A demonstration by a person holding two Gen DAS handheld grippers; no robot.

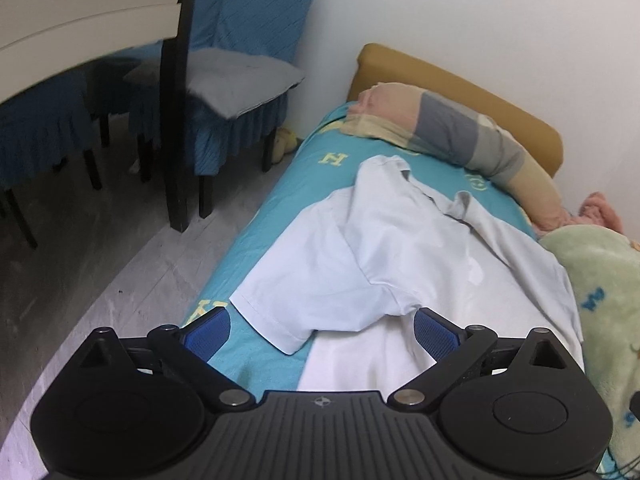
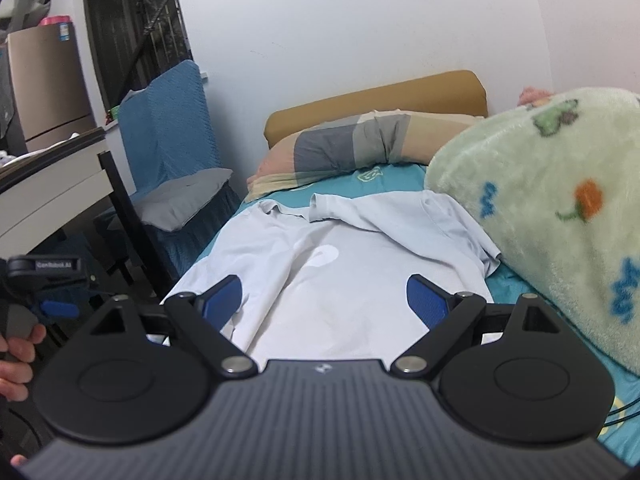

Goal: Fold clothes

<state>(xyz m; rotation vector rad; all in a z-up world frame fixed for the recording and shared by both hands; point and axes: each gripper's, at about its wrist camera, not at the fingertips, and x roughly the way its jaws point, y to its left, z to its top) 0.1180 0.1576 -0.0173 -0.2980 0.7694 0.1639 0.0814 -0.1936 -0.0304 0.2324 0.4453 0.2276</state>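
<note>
A pale blue polo shirt lies spread on the teal bed sheet, collar toward the pillow, its left sleeve folded out near the bed's edge. My left gripper is open just above that sleeve's hem, with nothing between its blue pads. In the right wrist view the same shirt lies flat ahead, and my right gripper hovers open over its lower body, holding nothing.
A striped pillow rests against the tan headboard. A green fleece blanket is piled on the bed's right side. A blue-covered chair and a white table stand left of the bed. A hand shows at the lower left.
</note>
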